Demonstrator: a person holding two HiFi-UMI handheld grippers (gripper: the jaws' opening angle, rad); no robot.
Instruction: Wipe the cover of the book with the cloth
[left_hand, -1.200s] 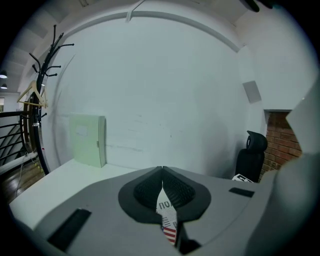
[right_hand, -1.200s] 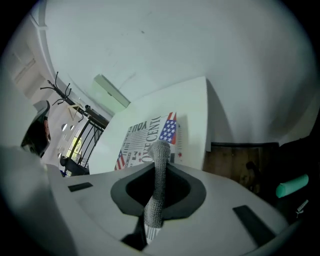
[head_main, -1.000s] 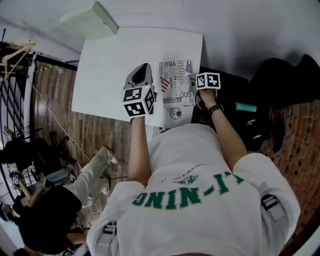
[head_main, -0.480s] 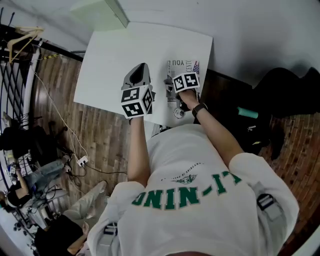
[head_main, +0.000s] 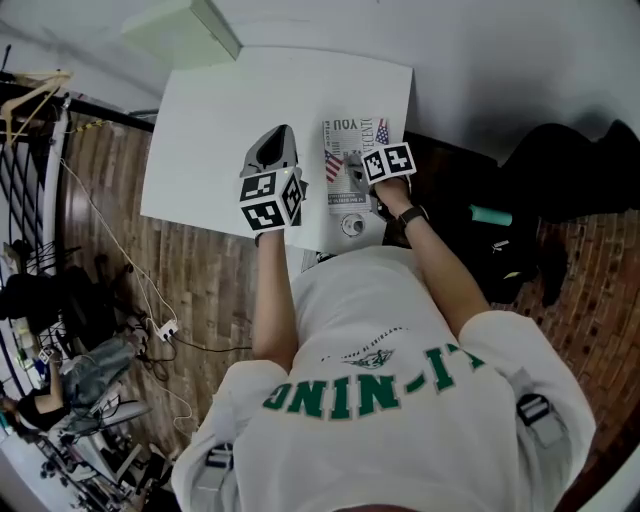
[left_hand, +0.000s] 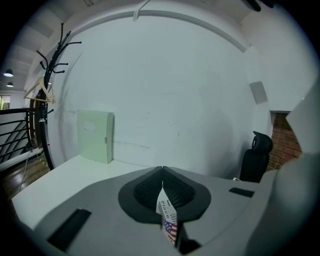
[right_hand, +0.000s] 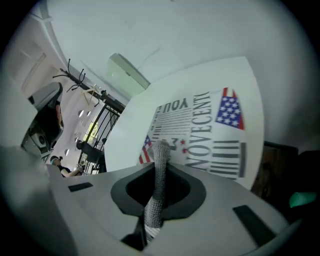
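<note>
The book (head_main: 352, 138), its white cover printed with black text and flags, lies flat at the right side of the white table (head_main: 215, 120). My right gripper (head_main: 356, 170) hovers low over the cover's middle, shut on a grey knitted cloth (right_hand: 159, 172) that hangs from the jaws toward the book (right_hand: 205, 127). My left gripper (head_main: 286, 135) rests on the table just left of the book. Its jaws are shut on a thin flag-printed edge (left_hand: 168, 214), seemingly the book's left edge. The left gripper (left_hand: 162, 172) points at the far wall.
A pale green box (head_main: 185, 30) stands at the table's far left corner, also ahead of the left gripper as the green box (left_hand: 95, 135). A small round object (head_main: 351, 225) sits near the front edge. Dark bags (head_main: 560, 165) and a black chair (left_hand: 256, 155) lie right of the table.
The right gripper, with the cloth, came from the book's right edge onto the cover, went left, then drifted back slightly right. The left gripper stayed beside the book.
</note>
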